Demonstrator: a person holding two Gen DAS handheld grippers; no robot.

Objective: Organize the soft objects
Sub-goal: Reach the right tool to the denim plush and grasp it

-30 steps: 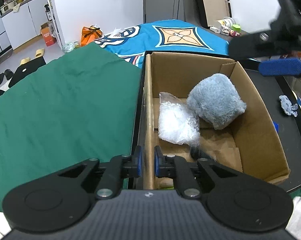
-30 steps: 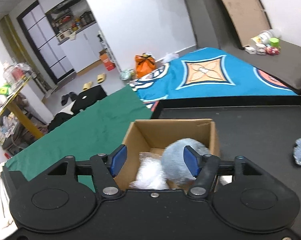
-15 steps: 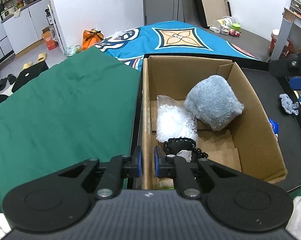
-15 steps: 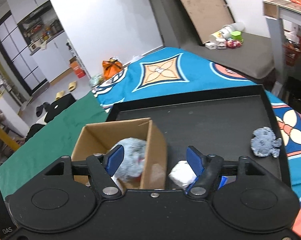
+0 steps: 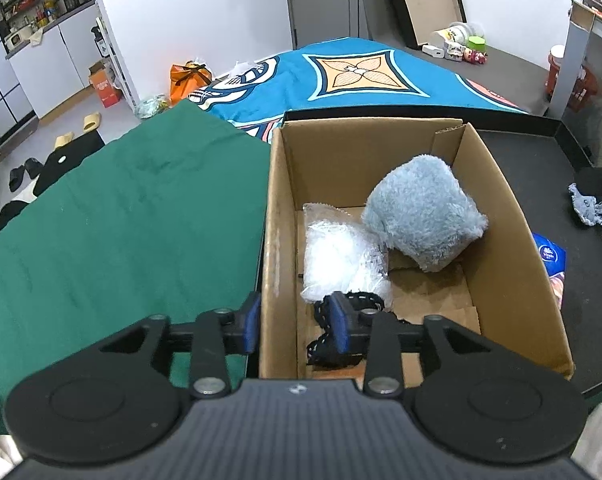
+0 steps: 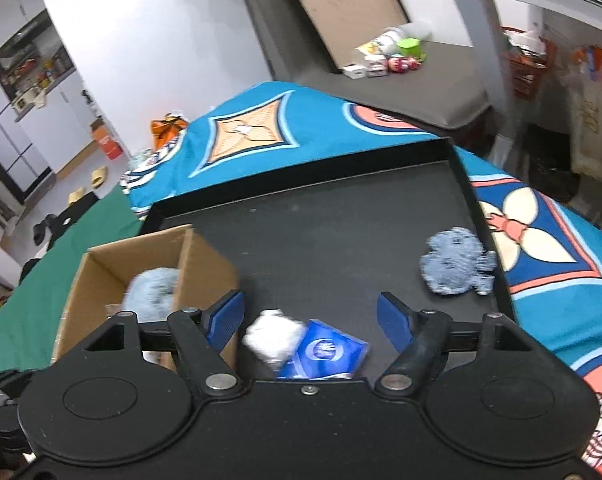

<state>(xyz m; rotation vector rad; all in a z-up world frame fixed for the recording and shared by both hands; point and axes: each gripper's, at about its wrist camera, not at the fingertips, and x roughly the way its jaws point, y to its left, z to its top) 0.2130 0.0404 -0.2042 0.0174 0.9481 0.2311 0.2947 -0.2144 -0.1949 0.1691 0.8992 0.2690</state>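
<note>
An open cardboard box [image 5: 497, 184] holds a fluffy blue plush [image 5: 421, 212], a clear bag of white stuffing [image 5: 341, 256] and a black lacy piece [image 5: 321, 344] at its near end. My left gripper [image 5: 296, 322] straddles the box's near left wall. Its jaws are opening and the pads stand off the cardboard. My right gripper [image 6: 311, 318] hangs over the black tray [image 6: 321, 232] just right of the box [image 6: 205, 264]. Its jaws are opening wide above a white wad [image 6: 273, 336] and a blue tissue pack [image 6: 325, 354], touching neither. A grey-blue knitted piece [image 6: 455, 266] lies farther right.
A green cloth [image 5: 121, 220] covers the surface left of the box. A teal patterned blanket [image 6: 261, 128] lies beyond the tray and along its right side. The tray has a raised black rim [image 6: 481, 216]. Toys and slippers lie on the floor far behind.
The left jaws, shut on the box wall before, have parted. The black lacy piece has landed in the box. The right gripper swung right, from above the box to above the tray.
</note>
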